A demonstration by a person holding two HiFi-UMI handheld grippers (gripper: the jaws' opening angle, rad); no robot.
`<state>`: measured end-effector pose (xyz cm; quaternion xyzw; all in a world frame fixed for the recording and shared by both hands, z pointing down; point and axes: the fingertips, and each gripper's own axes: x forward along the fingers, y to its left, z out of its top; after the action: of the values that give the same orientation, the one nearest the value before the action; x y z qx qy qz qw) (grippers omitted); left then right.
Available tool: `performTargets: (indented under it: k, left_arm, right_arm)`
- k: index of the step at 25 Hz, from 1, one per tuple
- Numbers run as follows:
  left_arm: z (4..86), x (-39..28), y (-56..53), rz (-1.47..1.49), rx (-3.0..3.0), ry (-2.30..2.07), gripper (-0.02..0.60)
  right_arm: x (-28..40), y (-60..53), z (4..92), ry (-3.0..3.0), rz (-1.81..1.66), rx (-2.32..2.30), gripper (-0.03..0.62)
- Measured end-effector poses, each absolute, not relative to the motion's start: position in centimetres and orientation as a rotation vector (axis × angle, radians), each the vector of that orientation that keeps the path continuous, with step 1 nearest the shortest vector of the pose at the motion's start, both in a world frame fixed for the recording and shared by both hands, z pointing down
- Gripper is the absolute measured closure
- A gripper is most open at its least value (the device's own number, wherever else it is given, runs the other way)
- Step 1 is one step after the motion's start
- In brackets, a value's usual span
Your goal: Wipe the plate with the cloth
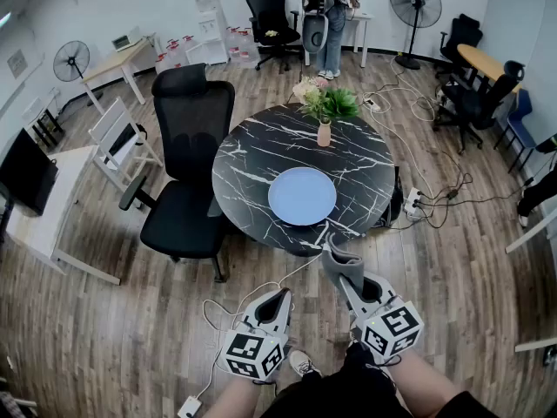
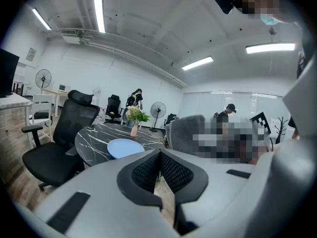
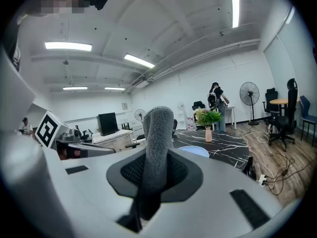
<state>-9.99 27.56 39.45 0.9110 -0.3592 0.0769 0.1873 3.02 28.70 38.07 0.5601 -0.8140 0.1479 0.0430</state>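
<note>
- Head view: your left tongs [image 1: 280,296] are pressed together and empty. Your right tongs [image 1: 346,279] pinch the grey cloth [image 1: 336,254], which sticks out ahead of their tips. The blue plate [image 1: 302,196] lies flat on the worktop [image 1: 248,159], ahead of both tongs and well apart from them, nearer the right pair.
- Left gripper view: the jaws meet with nothing between them. The plate [image 2: 124,147] sits ahead and to the left of the tips. It looks hard, smooth and breakable, and likely to skate on the polished worktop, so you may want to steady its near rim with this pair.
- Right gripper view: the cloth [image 3: 158,128] stands up as a soft, limp roll, gripped low down. The plate [image 3: 196,151] shows beyond it, just to the right. The cloth should weigh almost nothing and fold under pressure, so press its free end flat, gently.
</note>
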Motion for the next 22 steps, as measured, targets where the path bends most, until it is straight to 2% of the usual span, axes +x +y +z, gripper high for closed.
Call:
performTargets:
  k: [22]
  left_arm:
    - [39.8, -11.4, 27.9, 0.198, 2.564, -1.005, 0.563]
  right_arm:
    - [2.5, 28.8, 37.0, -2.509, 0.395, 1.744, 0.536]
